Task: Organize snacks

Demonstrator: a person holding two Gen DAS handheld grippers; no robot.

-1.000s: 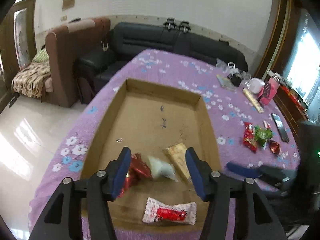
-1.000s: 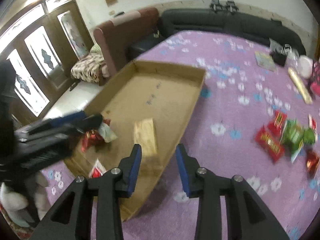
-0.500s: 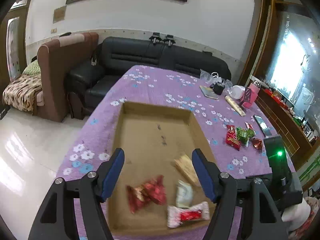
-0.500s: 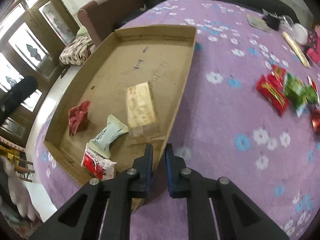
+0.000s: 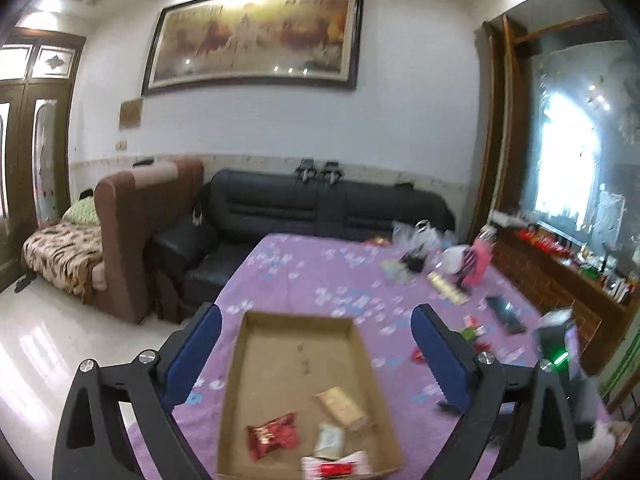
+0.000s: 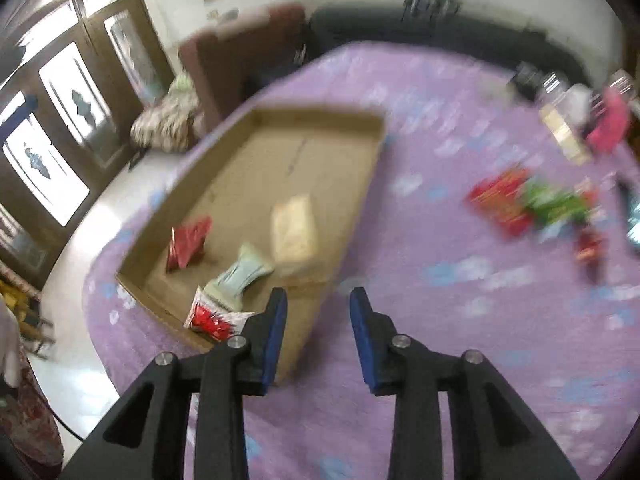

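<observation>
Presently both grippers empty: left gripper [image 5: 316, 354] spread wide above cardboard tray [image 5: 240, 364]; right gripper [image 6: 318, 334] spread, should approach blurred, seemingly red-green snack pile [image 6: 532, 204] ahead-right squarely.

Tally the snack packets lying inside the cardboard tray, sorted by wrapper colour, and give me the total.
Inside the shallow brown cardboard tray:
Crinkled dark red foil packet: 1
Pale green sealed pouch: 1
Tan rectangular wrapped bar: 1
White packet with red print: 1
Total: 4
</observation>
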